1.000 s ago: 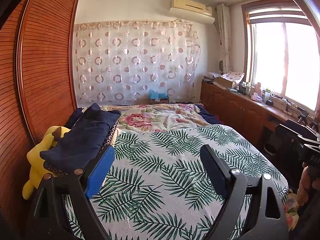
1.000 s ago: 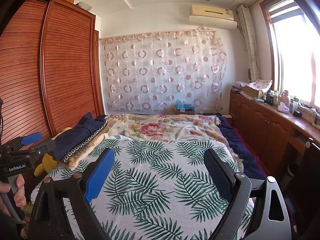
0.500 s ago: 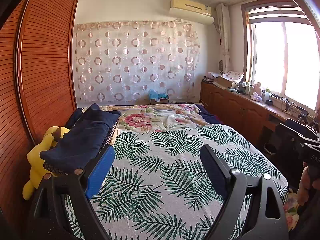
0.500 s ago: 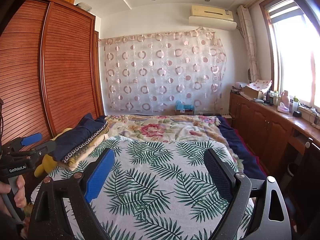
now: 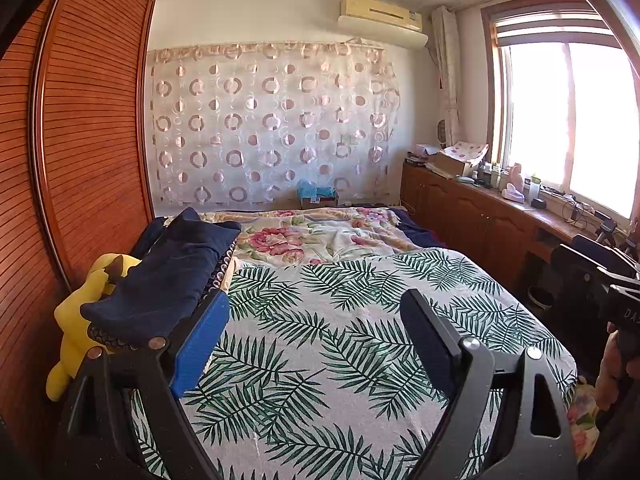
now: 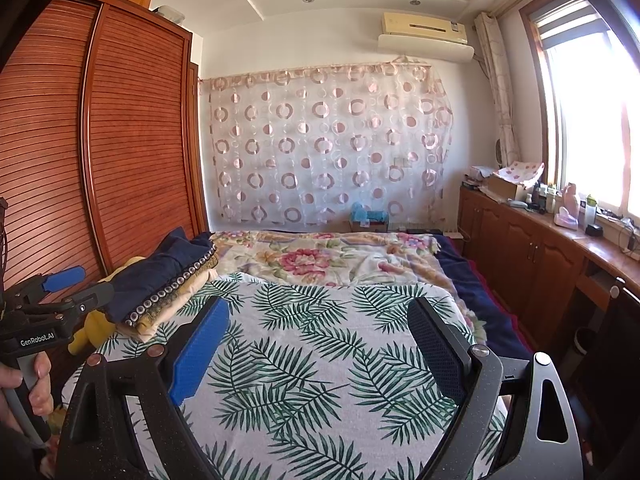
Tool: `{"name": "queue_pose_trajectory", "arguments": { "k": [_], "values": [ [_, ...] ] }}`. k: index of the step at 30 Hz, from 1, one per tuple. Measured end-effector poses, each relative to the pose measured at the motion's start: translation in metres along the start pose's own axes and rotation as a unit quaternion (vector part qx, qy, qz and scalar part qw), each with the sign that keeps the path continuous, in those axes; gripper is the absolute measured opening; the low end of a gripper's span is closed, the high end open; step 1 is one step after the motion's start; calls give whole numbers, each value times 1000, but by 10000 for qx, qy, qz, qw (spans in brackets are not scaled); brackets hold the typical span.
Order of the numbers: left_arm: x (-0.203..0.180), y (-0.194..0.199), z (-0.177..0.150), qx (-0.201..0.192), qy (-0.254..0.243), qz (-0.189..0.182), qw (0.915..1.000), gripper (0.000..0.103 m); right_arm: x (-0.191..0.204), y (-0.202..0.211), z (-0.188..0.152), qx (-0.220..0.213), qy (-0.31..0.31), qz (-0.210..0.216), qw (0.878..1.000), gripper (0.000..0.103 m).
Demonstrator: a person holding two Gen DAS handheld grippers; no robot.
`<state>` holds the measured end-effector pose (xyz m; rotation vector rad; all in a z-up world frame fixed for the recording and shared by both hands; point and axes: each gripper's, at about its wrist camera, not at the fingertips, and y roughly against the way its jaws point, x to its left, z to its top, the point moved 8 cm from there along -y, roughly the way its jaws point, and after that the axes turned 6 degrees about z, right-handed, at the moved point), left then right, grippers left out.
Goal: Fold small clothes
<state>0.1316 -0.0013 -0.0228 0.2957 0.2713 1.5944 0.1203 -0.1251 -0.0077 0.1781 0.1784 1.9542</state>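
Observation:
A stack of folded clothes point(image 5: 168, 276) with a dark navy piece on top lies at the left edge of the bed; it also shows in the right wrist view point(image 6: 164, 280). My left gripper point(image 5: 316, 308) is open and empty, held above the palm-leaf bedspread point(image 5: 340, 320), just right of the stack. My right gripper point(image 6: 318, 314) is open and empty above the same bedspread point(image 6: 320, 360). The left gripper's body point(image 6: 44, 320) and the hand holding it show at the left edge of the right wrist view.
A yellow plush toy point(image 5: 76, 320) lies between the stack and the wooden wardrobe point(image 5: 72, 152). A floral quilt point(image 5: 312, 236) covers the far half of the bed. A wooden counter point(image 5: 500, 208) with clutter runs under the window at right. The right gripper's body point(image 5: 616, 284) is at the right edge.

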Motion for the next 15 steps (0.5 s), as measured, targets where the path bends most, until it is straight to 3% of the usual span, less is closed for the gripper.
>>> {"name": "queue_pose_trajectory", "arguments": {
  "k": [15],
  "values": [
    [0, 2, 0, 2, 2, -20, 10000, 88, 0, 0, 1, -9, 12, 6, 10000, 92]
  ]
}}
